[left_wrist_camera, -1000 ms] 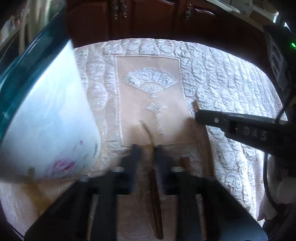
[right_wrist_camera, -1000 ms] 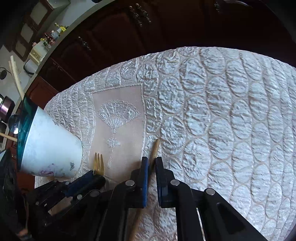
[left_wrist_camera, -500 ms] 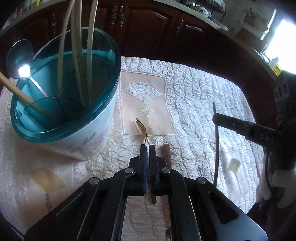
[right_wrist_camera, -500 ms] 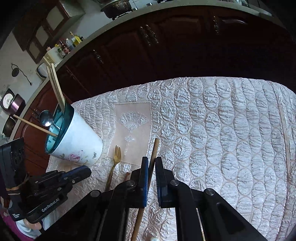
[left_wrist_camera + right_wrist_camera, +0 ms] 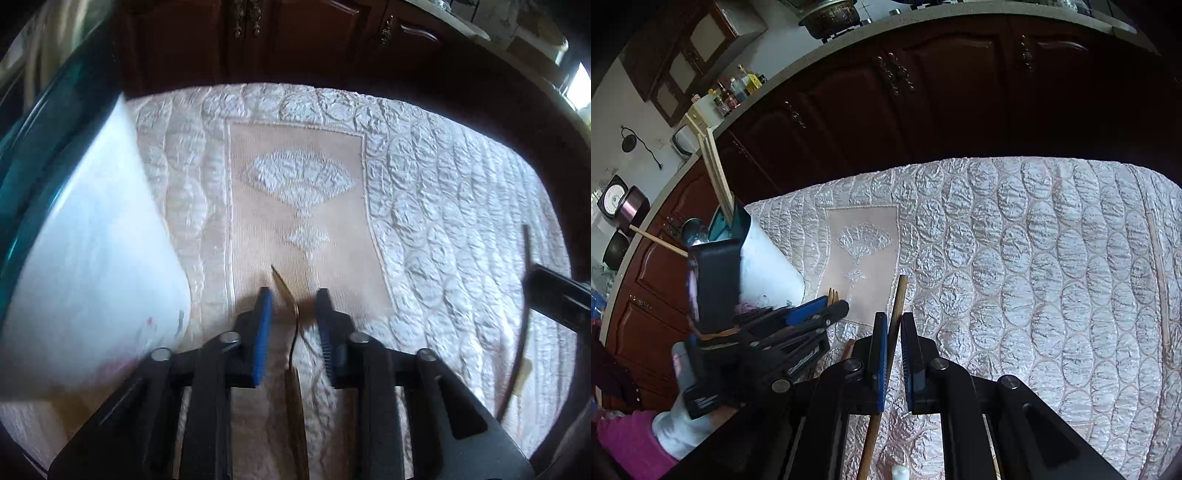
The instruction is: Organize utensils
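Your left fingers [image 5: 291, 299] stand apart astride the slim gold metal fork [image 5: 293, 354], right of the white teal-rimmed utensil holder [image 5: 85, 266]; your right fingers [image 5: 894, 325] pinch a brown wooden chopstick [image 5: 892, 332].

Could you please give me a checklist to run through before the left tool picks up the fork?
1. Left tool open: ok.
2. Gold fork lies between its fingers: ok.
3. Fork gripped: not ok, the jaws stand apart.
4. Right tool holds the wooden stick: ok.
5. Free room in the utensil holder: cannot tell, its inside is mostly hidden.
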Motion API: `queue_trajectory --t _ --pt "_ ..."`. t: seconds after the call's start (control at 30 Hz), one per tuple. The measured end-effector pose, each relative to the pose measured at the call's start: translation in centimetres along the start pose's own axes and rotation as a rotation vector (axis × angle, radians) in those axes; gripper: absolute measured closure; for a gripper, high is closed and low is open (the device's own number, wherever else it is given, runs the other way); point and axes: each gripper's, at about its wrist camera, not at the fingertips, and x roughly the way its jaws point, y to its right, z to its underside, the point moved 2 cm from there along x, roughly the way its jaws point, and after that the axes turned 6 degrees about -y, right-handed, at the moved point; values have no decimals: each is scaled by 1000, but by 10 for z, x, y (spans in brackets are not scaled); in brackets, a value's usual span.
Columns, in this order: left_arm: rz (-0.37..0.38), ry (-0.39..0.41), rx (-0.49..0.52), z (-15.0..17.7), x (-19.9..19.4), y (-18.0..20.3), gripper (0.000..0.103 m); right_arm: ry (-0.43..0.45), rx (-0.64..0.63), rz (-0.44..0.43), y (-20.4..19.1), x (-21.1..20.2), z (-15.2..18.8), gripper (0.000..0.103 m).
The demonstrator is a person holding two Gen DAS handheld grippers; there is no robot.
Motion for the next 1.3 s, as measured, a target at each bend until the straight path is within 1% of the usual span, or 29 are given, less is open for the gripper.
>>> queue_trajectory --t 0.07,0.13,0.2,0.27,0.37,0.4,0.47,0.6,0.7,0.73,0.77,0.8,0.87,0.9,0.97,1.0,1.03,1.1,1.13,1.17,1.2,1.27,1.3 --pt "6 -6 9 -2 1 2 98 9 -1 -4 -1 -5 0 96" --pt "46 -16 4 -1 -4 2 100 19 -6 -6 -3 -10 1 97" --pt "69 -4 19 4 -16 3 101 31 -14 -11 -6 -17 2 97" --pt "131 14 18 11 -36 -2 101 49 -23 -15 -11 -26 5 97" --pt "202 44 16 21 -69 -14 102 66 -39 -19 -15 -37 6 97" --pt "213 59 27 24 -79 -15 102 71 -45 -18 -19 -40 8 97" --pt "206 88 36 29 -97 -21 102 75 -48 -14 -23 -43 11 97" --pt "238 121 4 35 -122 -33 102 66 -46 -11 -28 -41 17 97" --pt "255 152 -13 40 -142 -44 102 25 -42 31 -24 -24 15 96" --pt "261 162 -20 41 -149 -47 102 -9 -24 49 -18 -12 14 87" --pt "264 172 -27 41 -154 -47 102 -46 -5 69 -12 2 14 71" --pt "268 184 -36 42 -160 -50 102 -80 14 90 -7 17 15 70" --pt "275 201 -51 43 -172 -55 102 -135 37 110 3 46 16 70" --pt "278 208 -56 44 -177 -57 102 -154 47 117 6 57 15 73" --pt "282 220 -64 45 -188 -64 102 -167 60 129 11 76 13 88" --pt "285 223 -68 45 -192 -67 102 -142 53 141 12 79 10 91" --pt "288 226 -74 45 -196 -71 102 -140 53 139 11 80 8 95" --pt "290 233 -82 44 -204 -80 102 -148 48 122 9 77 4 96" --pt "286 238 -82 43 -208 -82 102 -143 31 122 5 73 2 96" --pt "280 247 -83 43 -210 -85 102 -118 17 114 6 58 1 97" --pt "280 250 -84 43 -211 -86 102 -118 17 114 6 58 1 97" --pt "291 245 -63 45 -209 -84 102 -73 24 88 5 37 2 97" --pt "293 240 -47 49 -207 -81 102 -29 22 72 2 16 5 97"
